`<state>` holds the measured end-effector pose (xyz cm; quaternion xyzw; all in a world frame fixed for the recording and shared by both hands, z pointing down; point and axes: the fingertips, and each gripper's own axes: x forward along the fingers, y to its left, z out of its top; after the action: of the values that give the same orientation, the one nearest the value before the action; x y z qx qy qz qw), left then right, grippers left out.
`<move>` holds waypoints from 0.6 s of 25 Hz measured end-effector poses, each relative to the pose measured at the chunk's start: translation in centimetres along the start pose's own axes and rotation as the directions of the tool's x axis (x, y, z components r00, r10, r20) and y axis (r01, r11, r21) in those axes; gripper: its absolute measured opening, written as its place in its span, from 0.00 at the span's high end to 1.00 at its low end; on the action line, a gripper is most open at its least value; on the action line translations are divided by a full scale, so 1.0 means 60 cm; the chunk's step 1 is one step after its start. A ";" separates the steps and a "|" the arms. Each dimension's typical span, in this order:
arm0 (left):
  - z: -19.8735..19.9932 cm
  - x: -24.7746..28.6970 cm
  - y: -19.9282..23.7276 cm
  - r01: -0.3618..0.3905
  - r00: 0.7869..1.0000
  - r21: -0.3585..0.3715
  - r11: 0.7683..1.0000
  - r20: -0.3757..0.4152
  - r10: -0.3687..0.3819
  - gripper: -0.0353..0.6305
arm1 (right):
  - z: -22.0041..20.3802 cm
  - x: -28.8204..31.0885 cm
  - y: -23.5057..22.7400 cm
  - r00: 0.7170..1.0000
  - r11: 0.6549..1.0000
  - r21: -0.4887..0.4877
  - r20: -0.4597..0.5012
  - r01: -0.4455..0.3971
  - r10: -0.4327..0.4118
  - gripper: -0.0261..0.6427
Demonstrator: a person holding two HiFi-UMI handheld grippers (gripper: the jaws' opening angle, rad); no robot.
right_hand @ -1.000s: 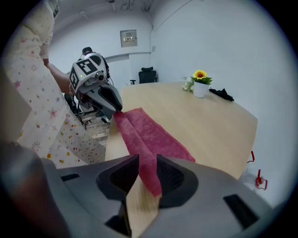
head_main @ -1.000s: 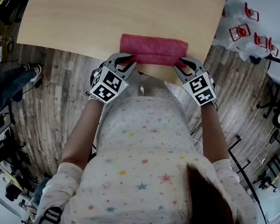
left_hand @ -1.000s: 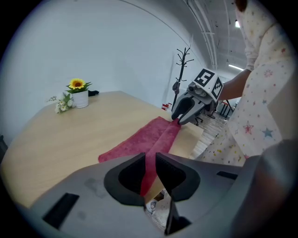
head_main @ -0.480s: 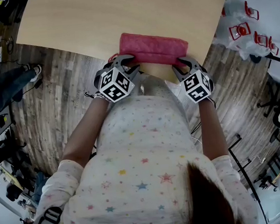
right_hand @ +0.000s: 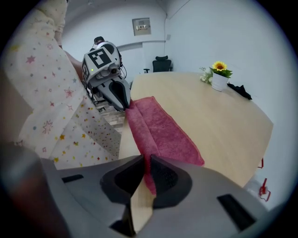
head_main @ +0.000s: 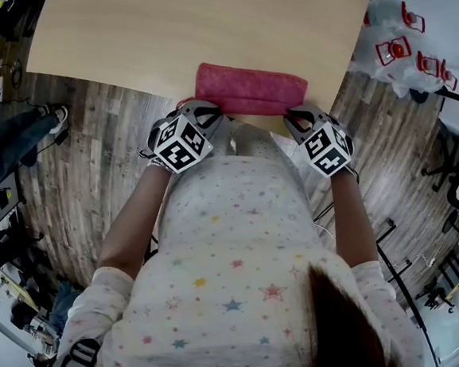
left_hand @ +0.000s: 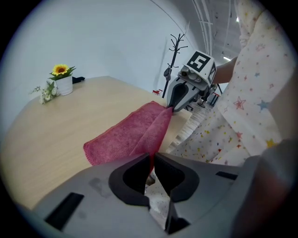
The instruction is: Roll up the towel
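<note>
A pink-red towel (head_main: 249,87) lies folded along the near edge of the wooden table (head_main: 199,21). My left gripper (head_main: 204,108) is shut on the towel's near left corner, and the cloth (left_hand: 135,132) runs up from between its jaws. My right gripper (head_main: 297,115) is shut on the near right corner; the towel (right_hand: 160,130) stretches from its jaws toward the left gripper (right_hand: 122,103). The near edge is lifted off the table between the two grippers. From the left gripper view, the right gripper (left_hand: 173,107) holds the far end.
A small white pot with a sunflower (right_hand: 219,76) stands far back on the table beside a dark object (right_hand: 240,91). A coat stand (left_hand: 174,51) rises behind the table. My own starred shirt (head_main: 243,249) presses close to the table's near edge.
Both grippers have shifted slightly forward toward the towel, still holding its near corners. The towel looks a bit more gathered and raised along its near edge.
</note>
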<state>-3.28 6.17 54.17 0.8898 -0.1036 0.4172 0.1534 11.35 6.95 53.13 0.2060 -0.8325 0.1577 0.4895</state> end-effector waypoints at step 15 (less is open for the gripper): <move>0.043 -0.009 0.056 -0.068 0.997 -0.037 0.997 0.041 0.069 0.89 | 0.022 -0.022 -0.071 0.993 0.990 0.107 0.063 0.096 -0.104 0.86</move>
<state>-2.83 2.15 52.83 0.8913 -0.1447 0.4016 0.1526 13.03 2.89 51.62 0.2779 -0.8281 0.1688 0.4568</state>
